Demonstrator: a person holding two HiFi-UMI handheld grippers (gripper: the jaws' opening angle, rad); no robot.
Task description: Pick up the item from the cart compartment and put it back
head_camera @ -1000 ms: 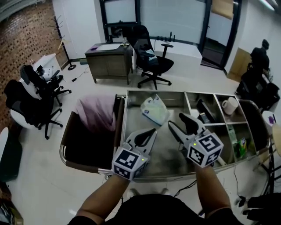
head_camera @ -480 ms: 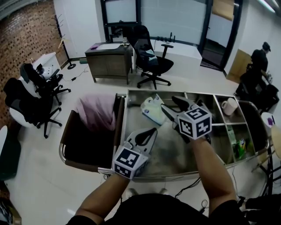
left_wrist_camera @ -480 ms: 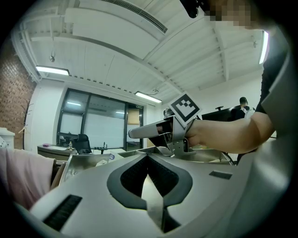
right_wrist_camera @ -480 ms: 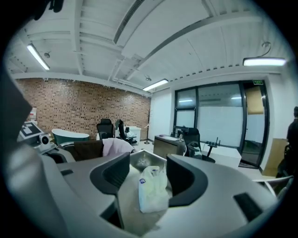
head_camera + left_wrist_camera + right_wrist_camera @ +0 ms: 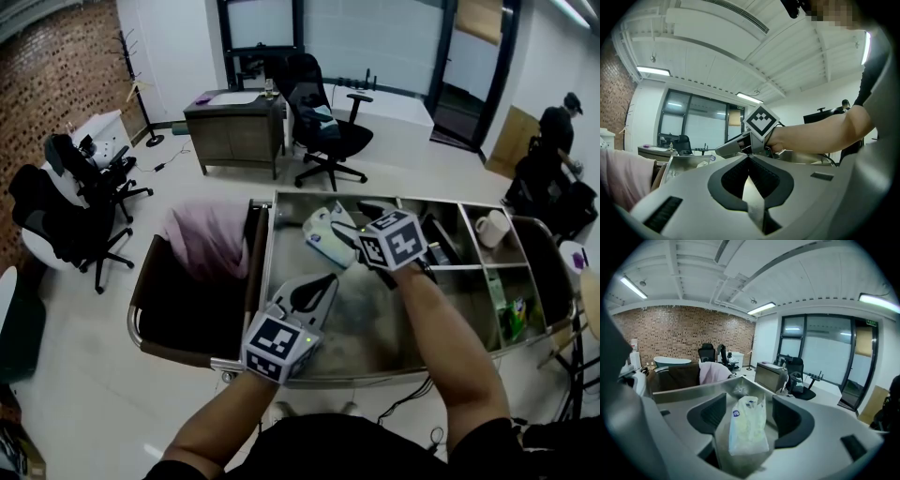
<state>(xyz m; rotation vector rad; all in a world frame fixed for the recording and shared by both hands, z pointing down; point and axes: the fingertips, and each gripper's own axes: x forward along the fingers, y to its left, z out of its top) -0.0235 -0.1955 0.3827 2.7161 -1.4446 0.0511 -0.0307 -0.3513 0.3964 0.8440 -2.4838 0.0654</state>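
Squarely, bag (image 5: 748, 427) within opening right tool (image 5: 749, 405)

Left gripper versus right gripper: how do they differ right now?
Jaws: the left gripper has its jaws together on nothing. The right gripper is opening wide, with the plastic bag between its pads, not pressed. Place: the left gripper hangs near the cart's near rim, while the right gripper reaches farther in, at the bag. Both carry marker cubes.

Evenly bright under ceiling strip lights (image 5: 761, 308); soft shadows; dull sheen on steel cart (image 5: 356, 328); heavy fisheye bending, dark corners.
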